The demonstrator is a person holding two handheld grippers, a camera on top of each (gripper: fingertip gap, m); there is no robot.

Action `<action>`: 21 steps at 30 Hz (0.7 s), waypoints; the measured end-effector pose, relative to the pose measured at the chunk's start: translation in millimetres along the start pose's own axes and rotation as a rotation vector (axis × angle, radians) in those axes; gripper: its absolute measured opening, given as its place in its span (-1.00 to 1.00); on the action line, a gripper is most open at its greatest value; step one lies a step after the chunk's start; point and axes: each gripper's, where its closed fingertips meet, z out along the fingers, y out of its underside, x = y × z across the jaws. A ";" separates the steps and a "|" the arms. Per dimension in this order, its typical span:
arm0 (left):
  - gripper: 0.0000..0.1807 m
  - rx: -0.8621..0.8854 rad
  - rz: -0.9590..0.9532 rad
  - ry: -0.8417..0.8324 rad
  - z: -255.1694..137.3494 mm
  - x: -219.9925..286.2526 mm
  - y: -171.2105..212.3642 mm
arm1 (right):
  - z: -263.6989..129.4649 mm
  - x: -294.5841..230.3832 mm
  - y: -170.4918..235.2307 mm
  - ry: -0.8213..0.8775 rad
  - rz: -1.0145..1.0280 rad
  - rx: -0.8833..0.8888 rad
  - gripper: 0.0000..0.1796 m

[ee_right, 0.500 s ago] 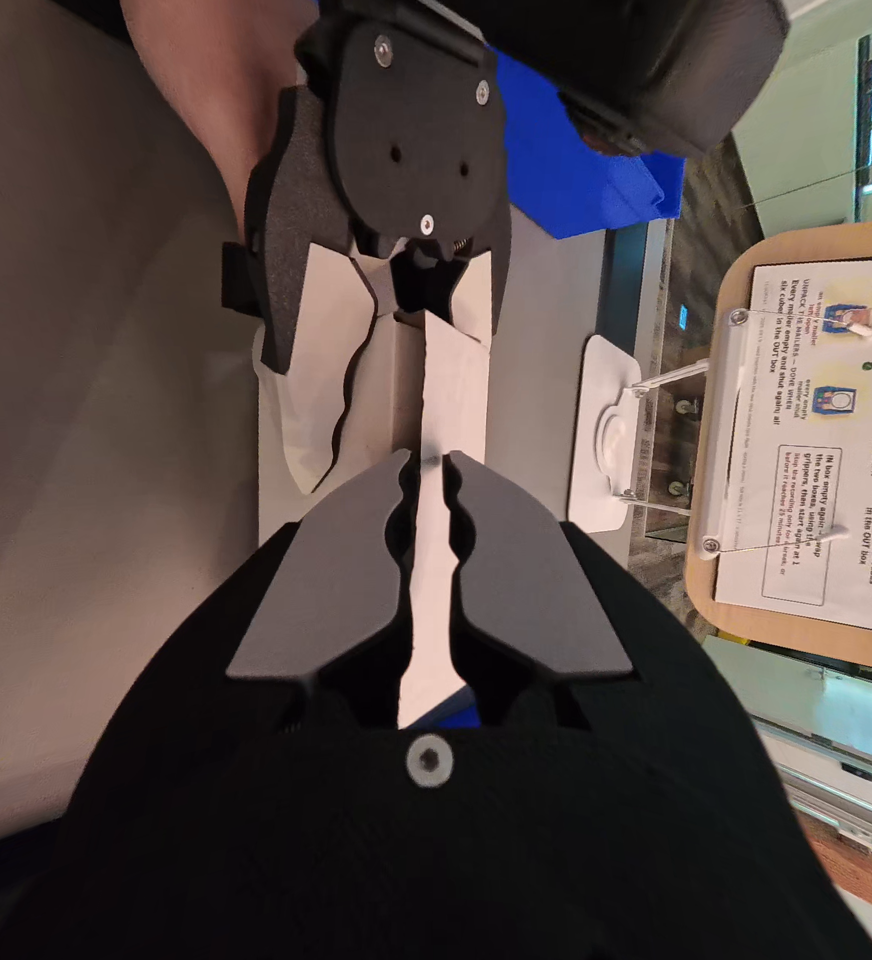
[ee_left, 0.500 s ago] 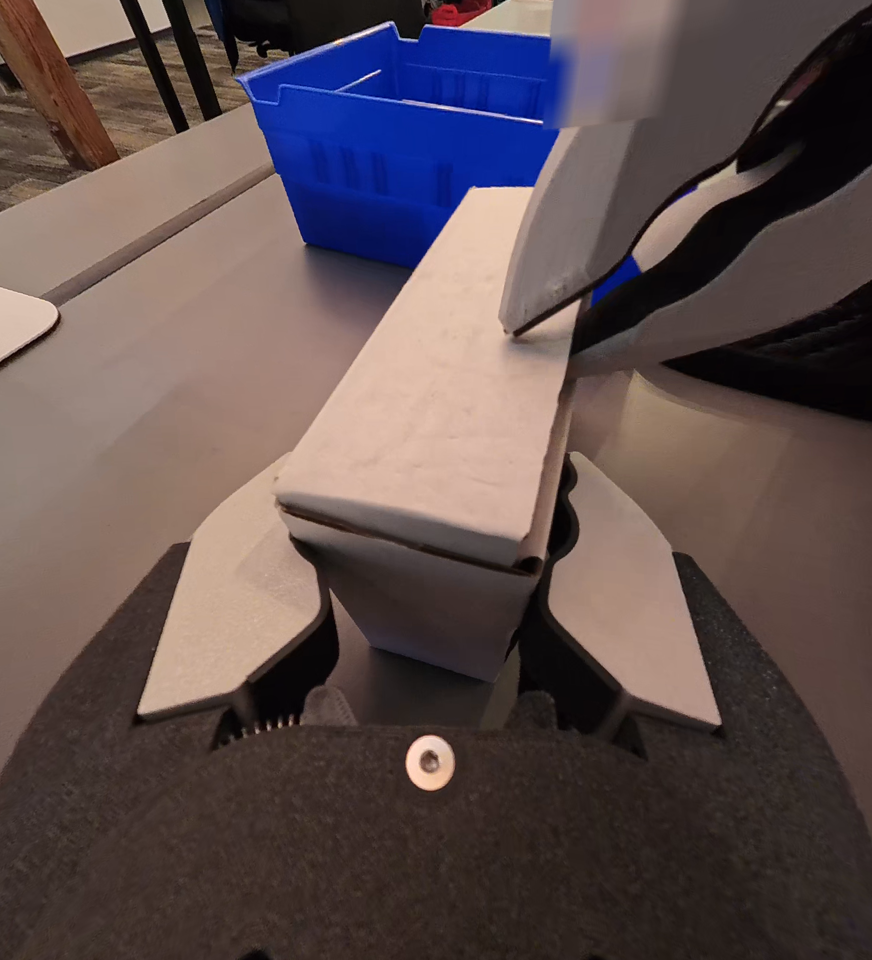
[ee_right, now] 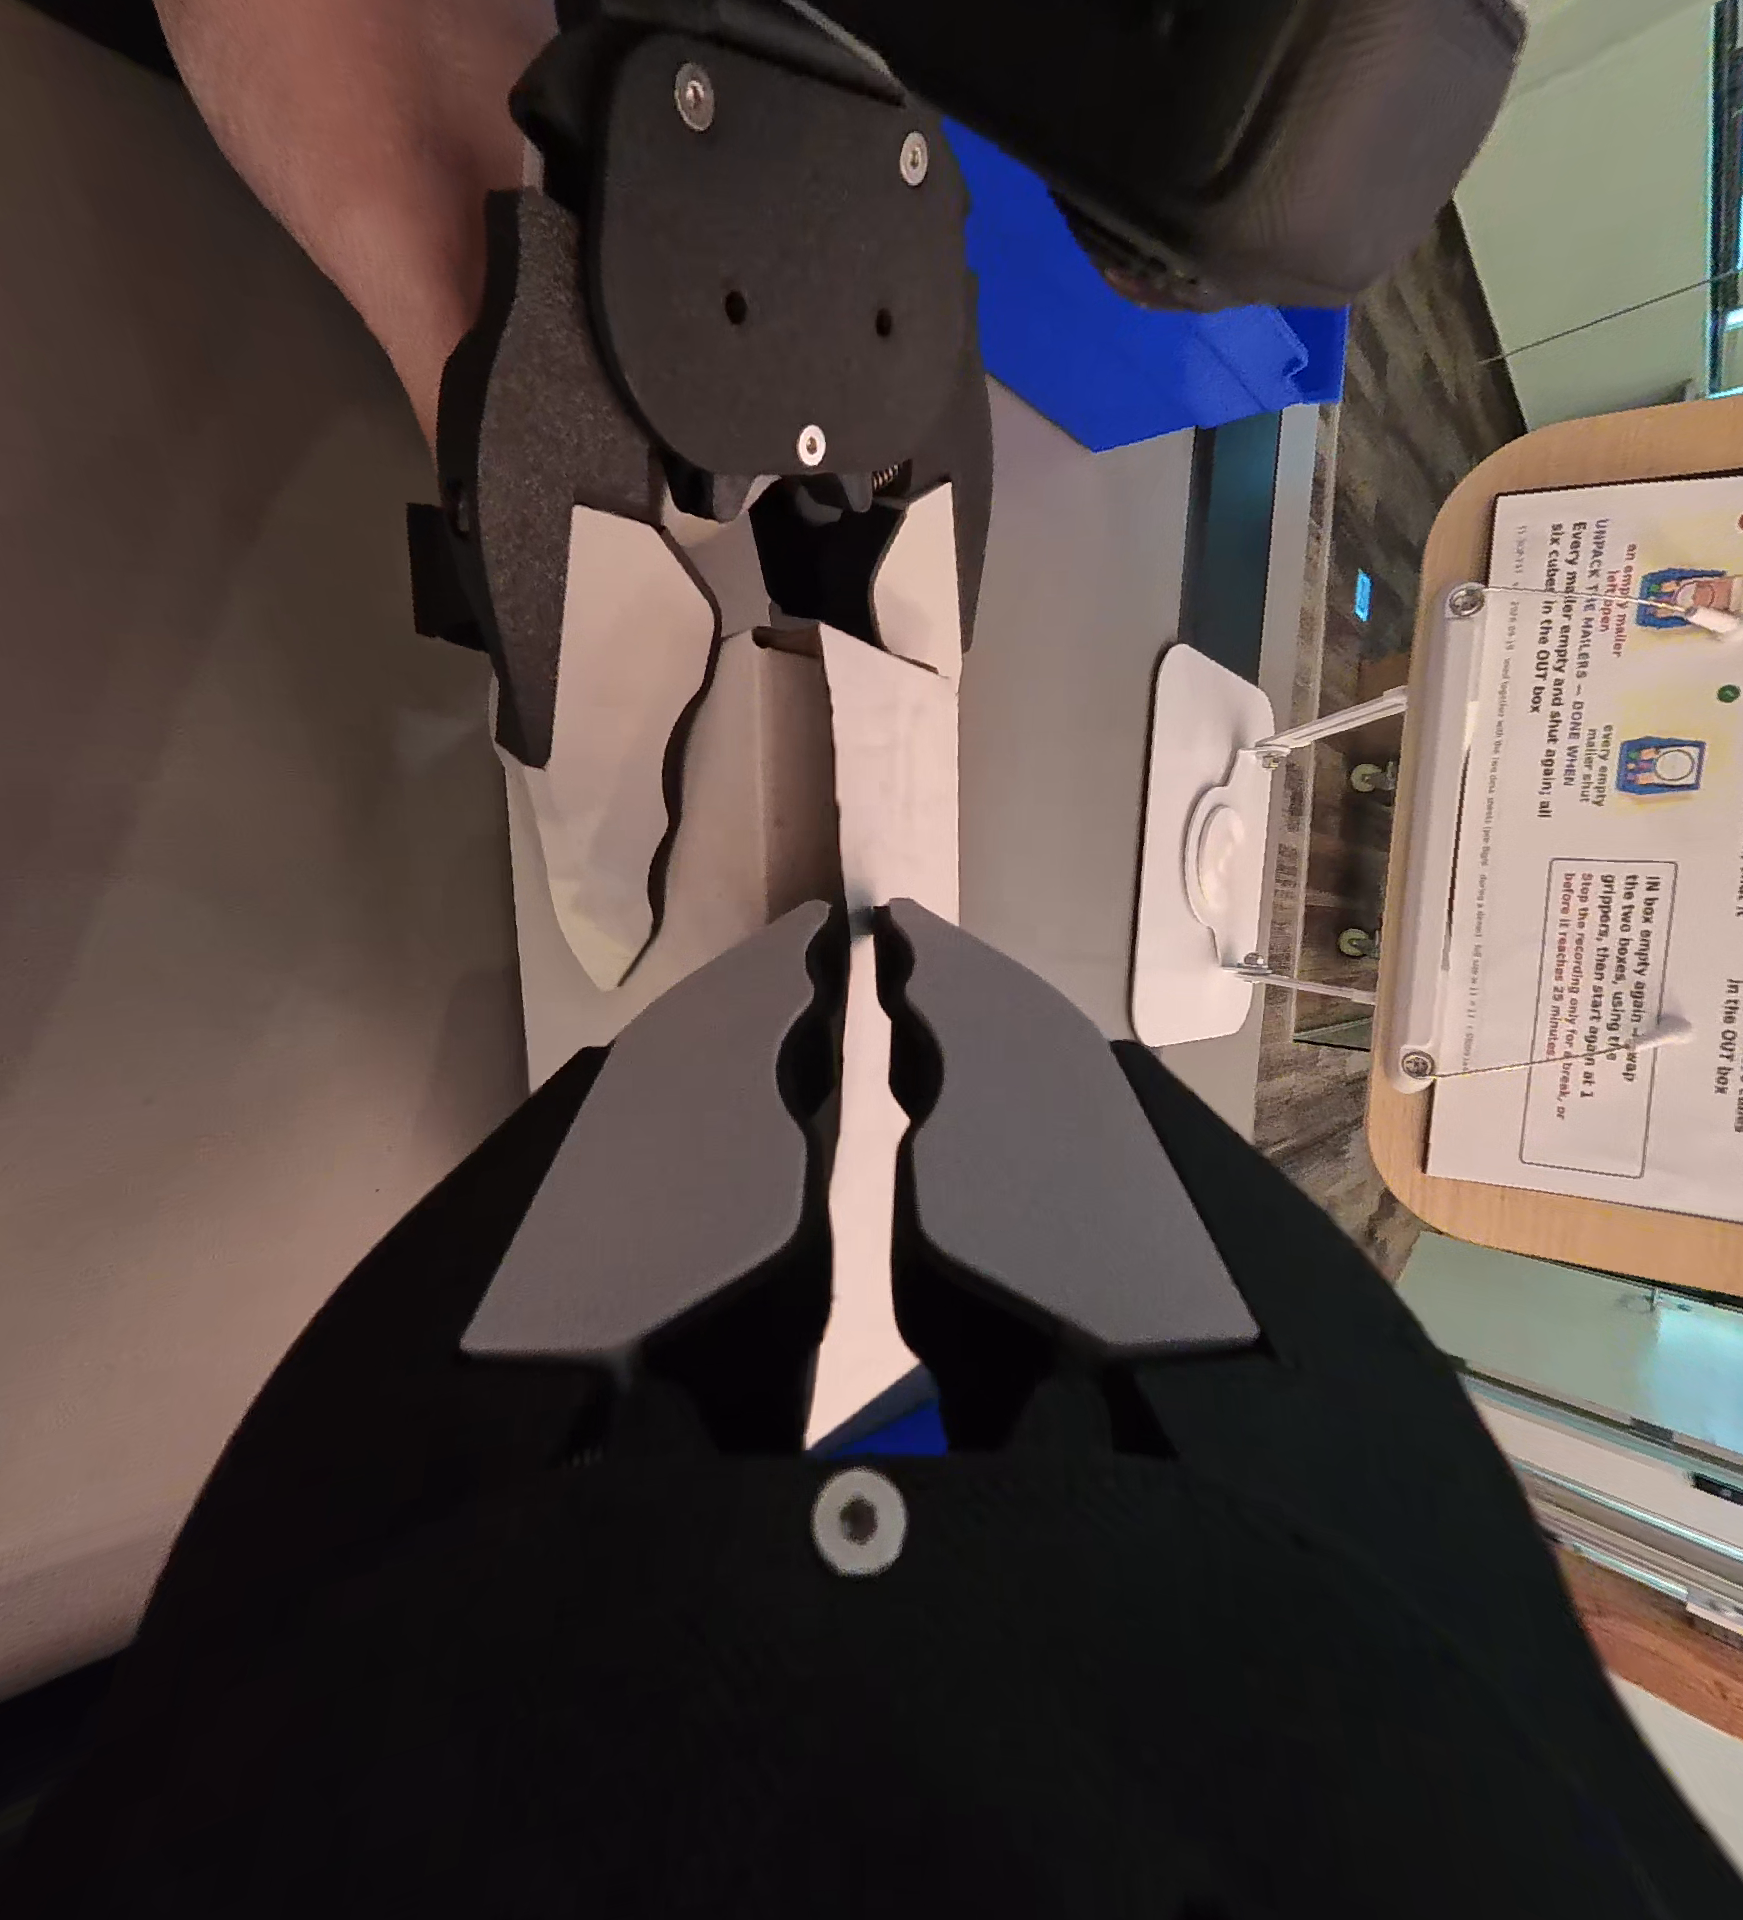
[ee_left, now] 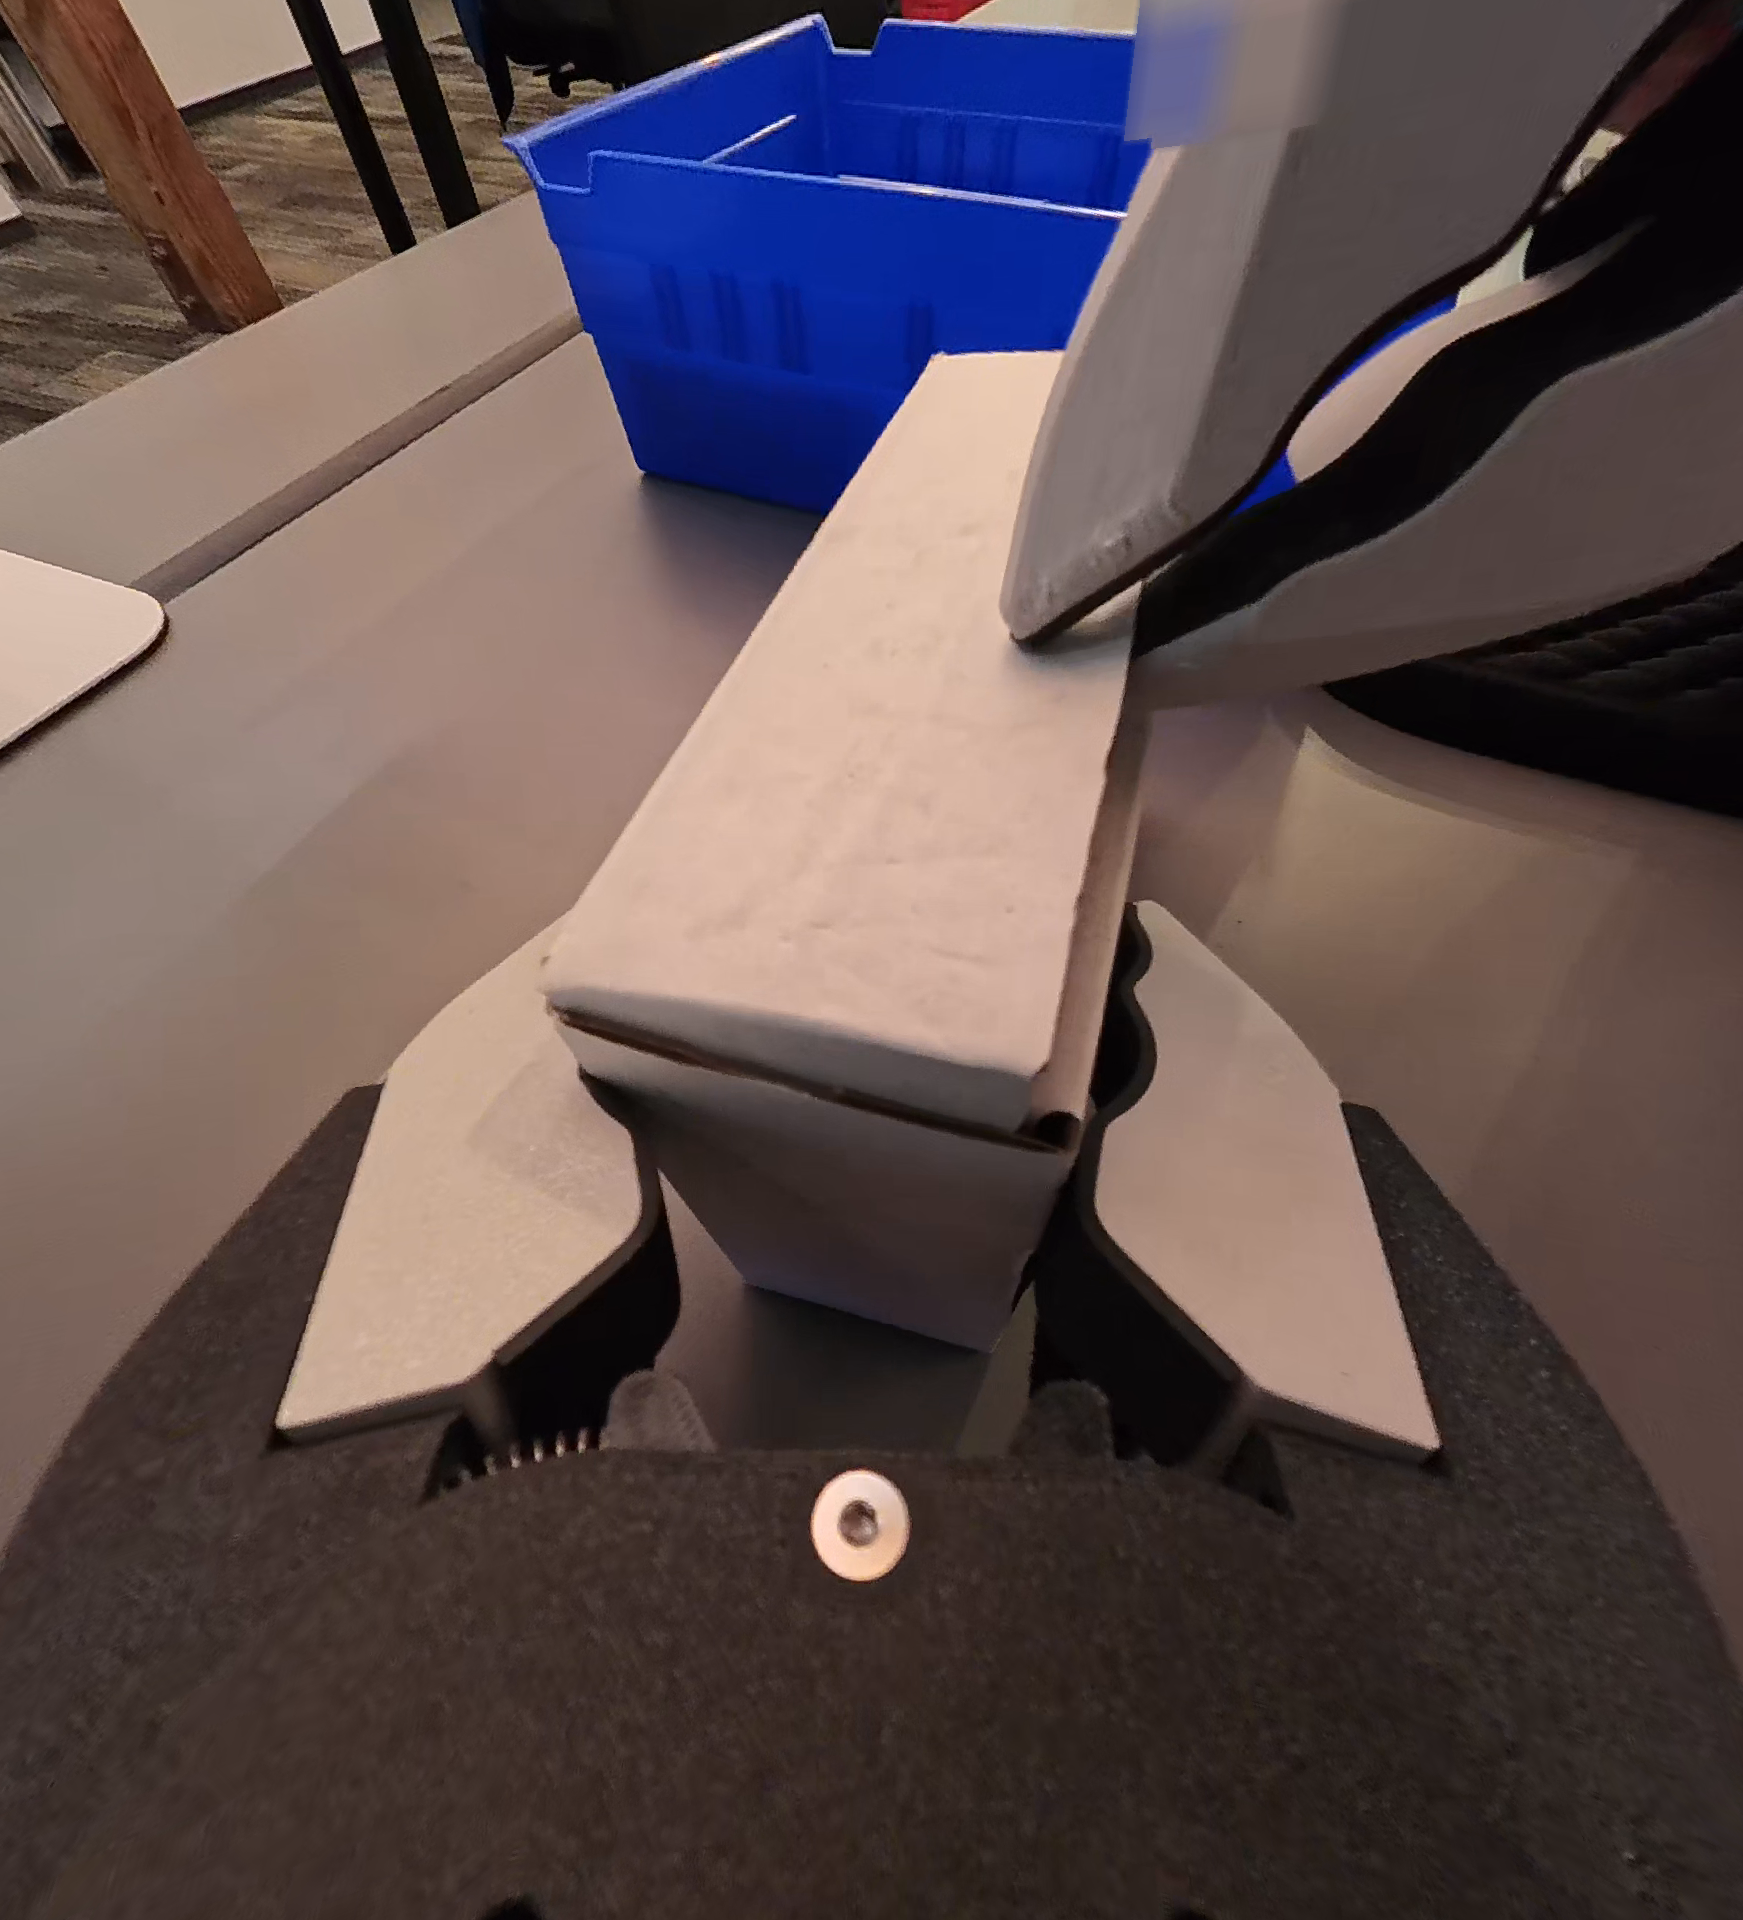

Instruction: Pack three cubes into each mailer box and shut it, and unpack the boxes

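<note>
A white mailer box [ee_left: 867,748] lies shut on the grey table [ee_left: 327,727], long axis pointing away. My left gripper [ee_left: 851,945] is shut on its near end, one finger against each side wall. My right gripper [ee_left: 1085,644] comes in from the right, turned on its side, and is shut on the right-hand edge of the box's lid, about halfway along. In the right wrist view the right gripper [ee_right: 856,914] pinches that thin white edge of the box [ee_right: 888,790], with the left gripper [ee_right: 784,800] beyond it. No cubes show.
A blue plastic bin [ee_left: 794,312] stands just behind the box and also shows in the right wrist view [ee_right: 1158,353]. A white pad [ee_left: 5,665] lies at the left. An instruction board on a stand [ee_right: 1625,831] is off the table's edge. A hand holds the left gripper [ee_right: 347,208]. Left tips to right tips: about 6 cm.
</note>
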 end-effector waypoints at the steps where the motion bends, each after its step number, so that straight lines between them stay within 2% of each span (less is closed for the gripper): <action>1: -0.03 -0.001 -0.005 0.004 0.1 -0.1 0.0 | 0.6 -0.4 0.5 -0.008 0.010 0.002 -0.92; 5: -0.02 -0.011 -0.028 0.010 -1.6 -2.7 0.9 | -3.9 0.6 13.6 -0.003 -0.062 -0.002 -0.87; 7: -0.02 -0.011 -0.028 0.004 -3.3 -3.8 1.6 | -9.0 0.2 23.2 -0.038 -0.038 -0.003 -0.86; 9: -0.02 -0.009 -0.023 -0.003 -3.9 -3.8 1.9 | -13.0 3.0 29.9 -0.070 0.021 0.006 -0.76; 13: -0.02 -0.010 -0.024 -0.003 -3.7 -3.8 1.9 | -16.4 1.2 37.5 -0.116 0.063 0.004 -0.78; 18: -0.02 -0.018 -0.014 -0.017 -4.0 -5.0 2.8 | -15.4 -2.5 36.9 -0.096 -0.023 -0.044 -0.89; 21: -0.03 -0.033 0.010 -0.038 -4.6 -6.4 4.8 | -15.5 -2.0 36.6 -0.106 0.003 -0.056 -0.92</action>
